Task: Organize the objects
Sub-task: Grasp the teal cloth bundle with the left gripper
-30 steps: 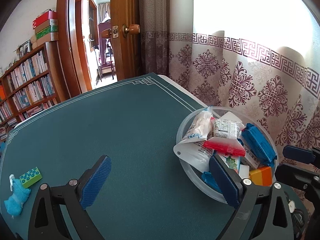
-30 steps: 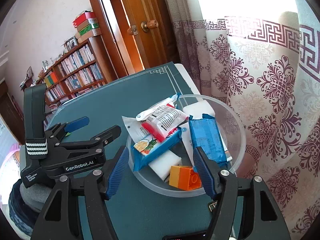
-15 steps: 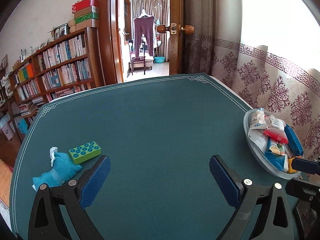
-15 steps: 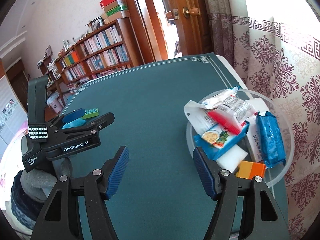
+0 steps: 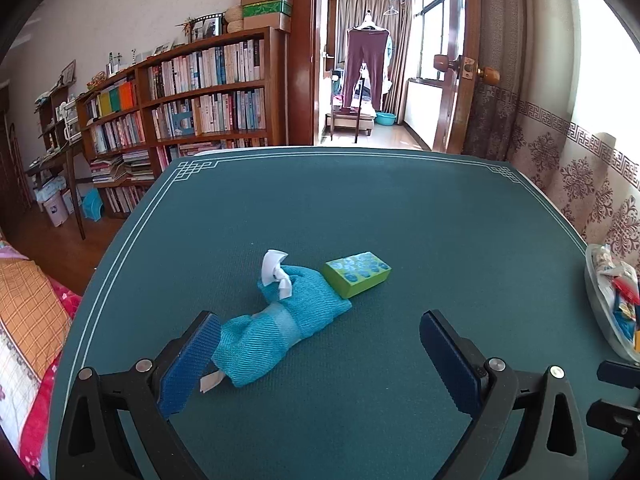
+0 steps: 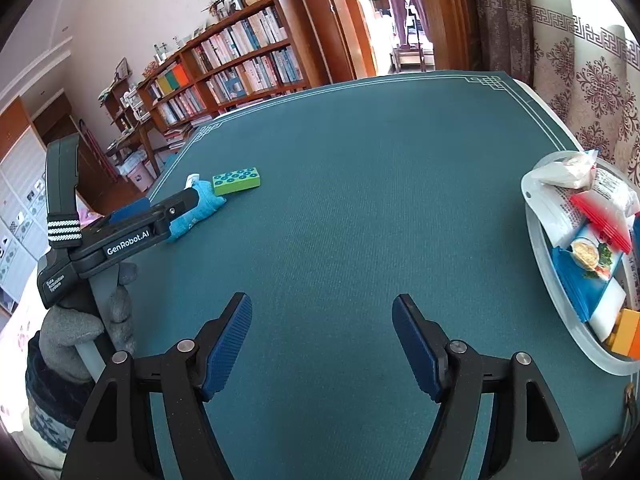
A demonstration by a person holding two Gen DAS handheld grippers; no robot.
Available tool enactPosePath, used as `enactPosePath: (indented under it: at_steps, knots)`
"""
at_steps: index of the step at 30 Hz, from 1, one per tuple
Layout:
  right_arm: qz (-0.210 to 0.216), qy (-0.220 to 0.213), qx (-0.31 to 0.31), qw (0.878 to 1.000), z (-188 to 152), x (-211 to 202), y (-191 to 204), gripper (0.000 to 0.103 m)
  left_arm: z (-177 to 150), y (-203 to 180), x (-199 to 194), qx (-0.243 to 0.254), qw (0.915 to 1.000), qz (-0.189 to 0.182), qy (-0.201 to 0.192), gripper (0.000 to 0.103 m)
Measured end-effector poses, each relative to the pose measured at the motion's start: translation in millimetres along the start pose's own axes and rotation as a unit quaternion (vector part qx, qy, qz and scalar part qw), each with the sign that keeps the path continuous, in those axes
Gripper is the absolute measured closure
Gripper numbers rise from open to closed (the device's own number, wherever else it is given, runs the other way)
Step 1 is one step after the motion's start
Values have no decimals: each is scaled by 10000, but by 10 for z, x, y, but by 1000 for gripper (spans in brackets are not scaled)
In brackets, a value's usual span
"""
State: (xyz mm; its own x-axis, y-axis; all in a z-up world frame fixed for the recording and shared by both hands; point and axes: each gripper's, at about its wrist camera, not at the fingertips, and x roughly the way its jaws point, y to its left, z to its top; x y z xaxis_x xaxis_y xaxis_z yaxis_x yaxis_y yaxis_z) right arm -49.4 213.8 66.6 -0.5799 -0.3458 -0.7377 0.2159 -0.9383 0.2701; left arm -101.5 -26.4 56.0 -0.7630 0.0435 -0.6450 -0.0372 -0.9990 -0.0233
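Standing wide apart over the green tabletop (image 5: 400, 208), the fingers of the left gripper (image 5: 320, 356) frame a rolled blue cloth (image 5: 280, 320) near the left edge, its lower end just beside the left finger, with a green studded block (image 5: 357, 273) touching its far end. The right gripper (image 6: 322, 344) has just been opening its fingers, nothing between them. A clear bowl (image 6: 560, 320) of snack packets sits at the right edge.
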Motion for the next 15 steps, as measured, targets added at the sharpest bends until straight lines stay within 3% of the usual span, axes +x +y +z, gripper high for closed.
enactPosePath:
  at_steps: [6,15]
  knots:
    - [76,210,-124,9997,-23,203,156,29,-24,245,252,-207,9992,-14,341,1]
    - [49,447,-194,9988,14,468,245,29,24,263,433,66,9977,-363,560,2]
